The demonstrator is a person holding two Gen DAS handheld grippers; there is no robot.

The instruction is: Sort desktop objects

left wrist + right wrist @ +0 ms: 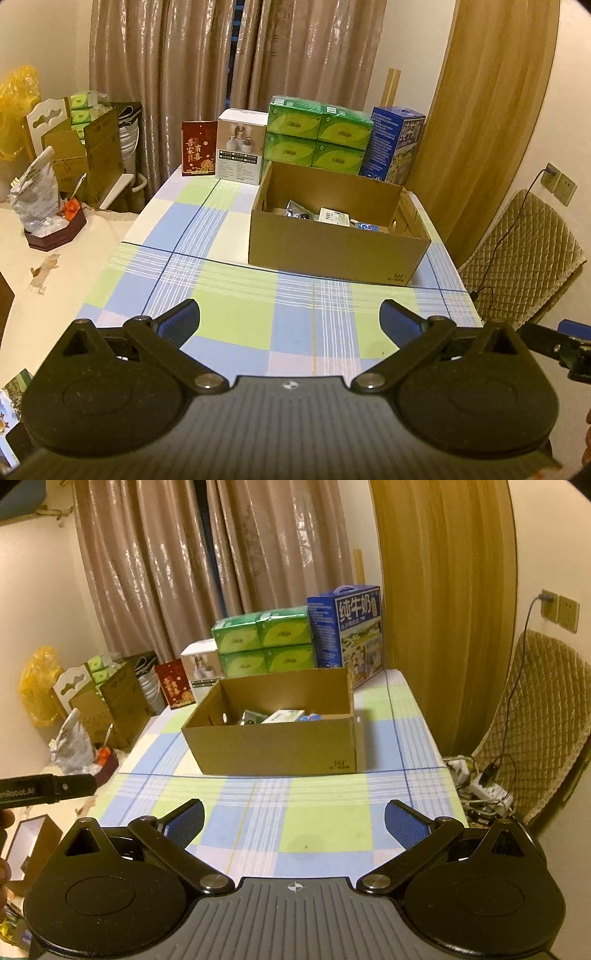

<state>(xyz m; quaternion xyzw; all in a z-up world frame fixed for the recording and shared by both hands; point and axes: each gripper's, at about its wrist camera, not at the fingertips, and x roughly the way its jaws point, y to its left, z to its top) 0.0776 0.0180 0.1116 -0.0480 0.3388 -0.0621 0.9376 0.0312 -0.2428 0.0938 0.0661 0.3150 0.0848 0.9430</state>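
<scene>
Blue-padded fingers of the left gripper (290, 319) stood spread wide with nothing between them, above the near part of the checked tablecloth (236, 325). The right gripper (293, 821) was likewise spread and empty, level with the same cloth. Neither touched any object.

Beyond both grippers, a cardboard box (332, 251) sat open-topped on the table, past a dark line crossing the cloth. Inside the box lay the sorted items: a dark packet (297, 211), a white carton (334, 217) and a small blue object (367, 226), all on the box floor toward its right half. Finer detail of these could not be told.

Behind the box, against the curtain (177, 85), stood a row: a red card (198, 153), a white box (242, 147), a green tissue pack (319, 134) and a blue milk case (347, 631). The tissue pack rose just behind the box's rear wall.

A quilted chair (524, 258) stood to the right of the table.
</scene>
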